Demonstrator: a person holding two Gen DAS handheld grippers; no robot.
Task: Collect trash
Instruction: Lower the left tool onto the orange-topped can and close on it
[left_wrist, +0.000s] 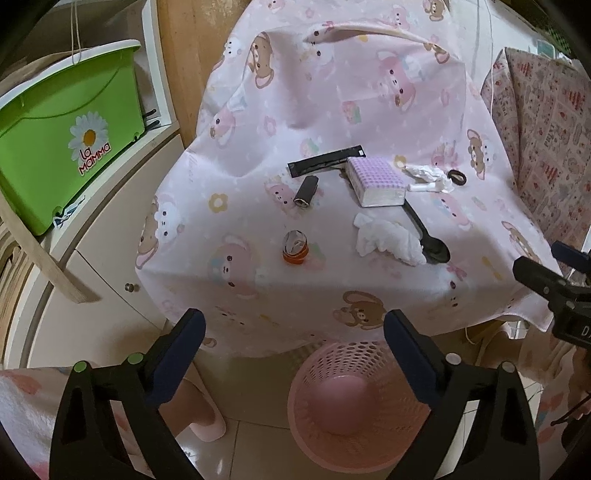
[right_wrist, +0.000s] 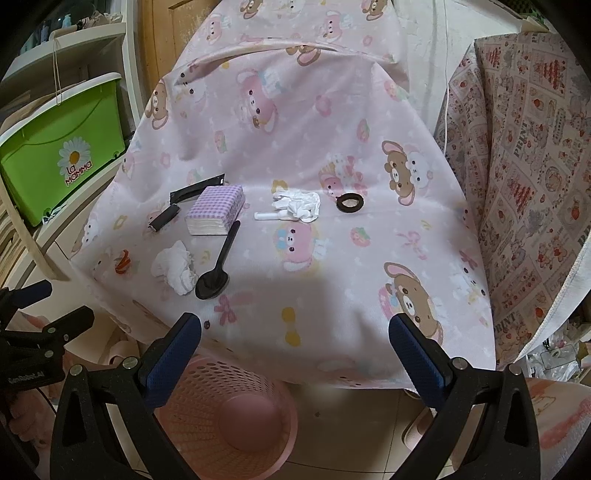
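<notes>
Both tongs (left_wrist: 293, 334) (right_wrist: 293, 338) gaping, crumpled tissue (right_wrist: 174, 271) ahead, apart

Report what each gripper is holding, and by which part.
Nothing is held. The left gripper and the right gripper are both open, short of the table, above the pink basket.

I'm looking into a lived-in home room: a cartoon-bear cloth (right_wrist: 295, 155) drapes the tabletop, a green storage box (left_wrist: 70, 136) sits on white shelving upper left, a pink wastebasket (left_wrist: 354, 402) stands on floor tiles below.
</notes>
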